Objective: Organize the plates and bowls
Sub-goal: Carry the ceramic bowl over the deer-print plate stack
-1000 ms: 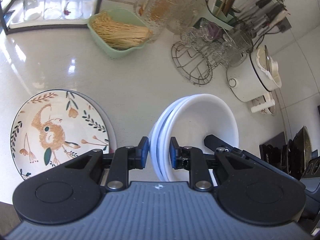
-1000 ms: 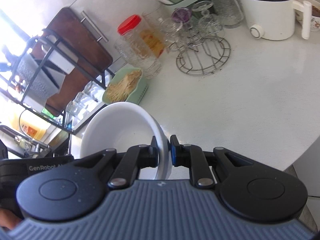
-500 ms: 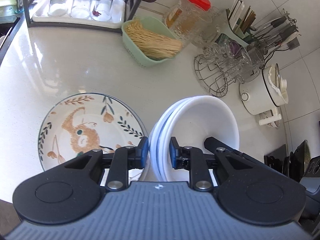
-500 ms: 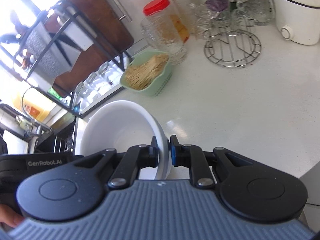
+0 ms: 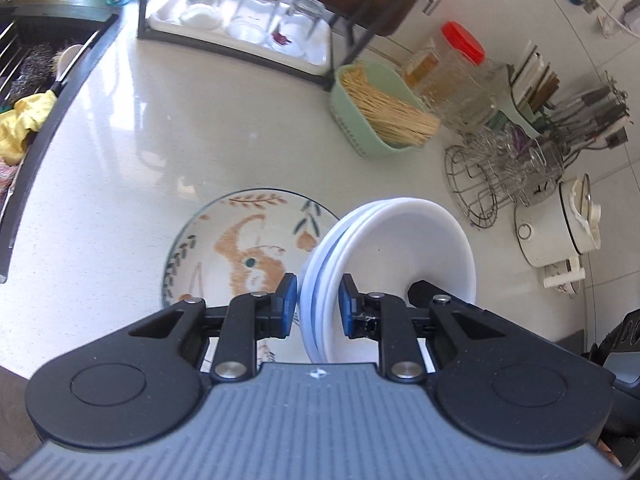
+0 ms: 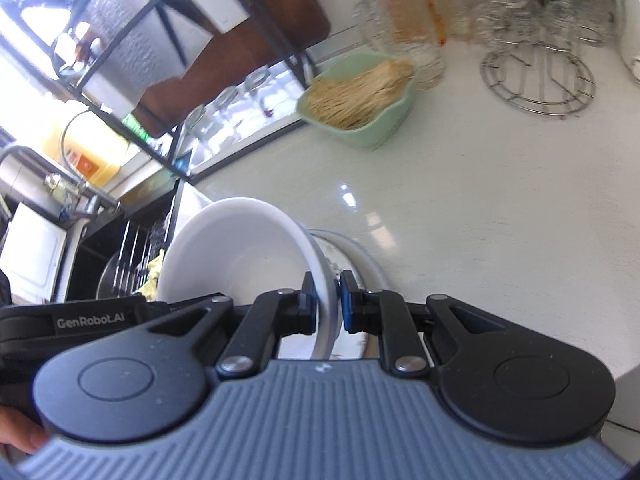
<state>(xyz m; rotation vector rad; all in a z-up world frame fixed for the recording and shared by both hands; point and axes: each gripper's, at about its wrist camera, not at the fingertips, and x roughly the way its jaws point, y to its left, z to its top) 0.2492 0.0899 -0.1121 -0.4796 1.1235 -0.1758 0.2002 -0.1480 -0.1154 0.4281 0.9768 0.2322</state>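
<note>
A stack of white bowls [image 5: 400, 248] hangs tilted above the counter, gripped from both sides. My left gripper [image 5: 318, 308] is shut on the stack's near rim, blue pads pressing on several rims. My right gripper [image 6: 326, 304] is shut on the opposite rim of the bowls [image 6: 232, 248]; one of its fingers [image 5: 420, 292] shows inside the top bowl. A patterned plate [image 5: 240, 248] with an orange bird and leaves lies flat on the counter, just left of and partly under the bowls. In the right wrist view only the plate's edge [image 6: 360, 264] shows beneath the bowls.
A green basket [image 5: 380, 116] of thin sticks, a red-lidded glass jar [image 5: 448, 76] and a wire rack of glasses [image 5: 504, 176] stand at the back right. A white tray of upturned glasses [image 5: 248, 28] sits under a black shelf. The sink [image 5: 28, 80] is at the left, a white cooker [image 5: 560, 232] at the right.
Both grippers have carried the bowl stack sideways toward the sink side; the patterned plate now lies nearer to and partly under the bowls. Both grips are unchanged.
</note>
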